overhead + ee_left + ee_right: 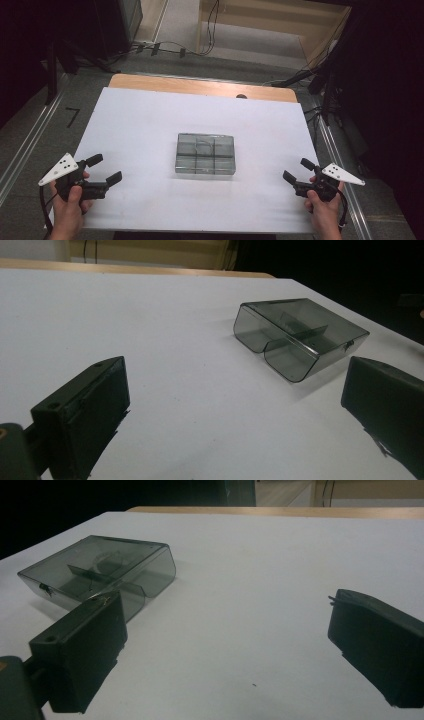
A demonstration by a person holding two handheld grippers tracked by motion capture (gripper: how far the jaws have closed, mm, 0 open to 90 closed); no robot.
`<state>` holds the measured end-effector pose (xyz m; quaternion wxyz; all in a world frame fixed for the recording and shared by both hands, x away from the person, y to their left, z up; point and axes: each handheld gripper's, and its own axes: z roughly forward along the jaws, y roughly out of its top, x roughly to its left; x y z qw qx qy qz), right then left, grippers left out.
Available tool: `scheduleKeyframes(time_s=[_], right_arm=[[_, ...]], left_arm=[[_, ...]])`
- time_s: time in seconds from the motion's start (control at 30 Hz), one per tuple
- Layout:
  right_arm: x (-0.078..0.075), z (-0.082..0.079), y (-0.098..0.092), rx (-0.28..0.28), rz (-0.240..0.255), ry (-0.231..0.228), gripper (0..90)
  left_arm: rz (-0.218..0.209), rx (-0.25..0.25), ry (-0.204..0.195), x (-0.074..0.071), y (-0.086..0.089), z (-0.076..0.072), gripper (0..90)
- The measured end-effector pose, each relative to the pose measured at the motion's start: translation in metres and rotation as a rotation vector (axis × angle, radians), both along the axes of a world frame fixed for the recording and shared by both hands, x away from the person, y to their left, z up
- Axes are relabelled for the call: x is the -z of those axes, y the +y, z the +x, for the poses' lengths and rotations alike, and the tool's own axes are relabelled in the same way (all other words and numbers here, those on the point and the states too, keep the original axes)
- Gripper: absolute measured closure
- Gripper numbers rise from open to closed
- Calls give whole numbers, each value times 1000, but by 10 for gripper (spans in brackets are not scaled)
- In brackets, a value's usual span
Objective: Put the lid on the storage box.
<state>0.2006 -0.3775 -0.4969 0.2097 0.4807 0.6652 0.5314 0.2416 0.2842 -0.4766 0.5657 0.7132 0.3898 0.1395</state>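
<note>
A white sheet (150, 125) covers most of the tabletop, leaving a strip of bare wood (200, 86) along the far edge, where a small dark knob (241, 96) sits near the middle of that edge. Beyond the far edge, cables (165, 49) trail across the grey floor. Nothing lies on the sheet between either gripper and the box, so the way to it is free from both sides.

The box (205, 153) is a clear smoky plastic case with inner dividers and its lid closed. It lies flat at the middle of the tabletop, its long sides parallel to the near and far edges. In the left gripper view the box (300, 337) shows a small latch on one long side.

The left gripper (103, 169) is held near the near left corner of the tabletop, its jaws spread wide with nothing between them, pointing toward the box, which lies well apart to its right and a little farther in. The right gripper (298, 170) is held near the near right corner, its jaws likewise wide apart and holding nothing. The box lies well apart to its left. In the right gripper view the box (100, 570) sits beyond one jaw, untouched.
</note>
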Motion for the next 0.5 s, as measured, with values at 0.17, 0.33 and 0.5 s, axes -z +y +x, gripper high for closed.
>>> scheduleKeyframes(time_s=[0.17,0.33,0.5], right_arm=[[1,1,-5,-12,-3,-3,0],[3,2,-9,-2,-5,-3,0],[3,2,-10,14,-9,-9,0]], left_arm=[[-6,-4,-1,1,3,0,0],[1,-1,2,3,3,2,0],[-1,-1,3,3,3,2,0]])
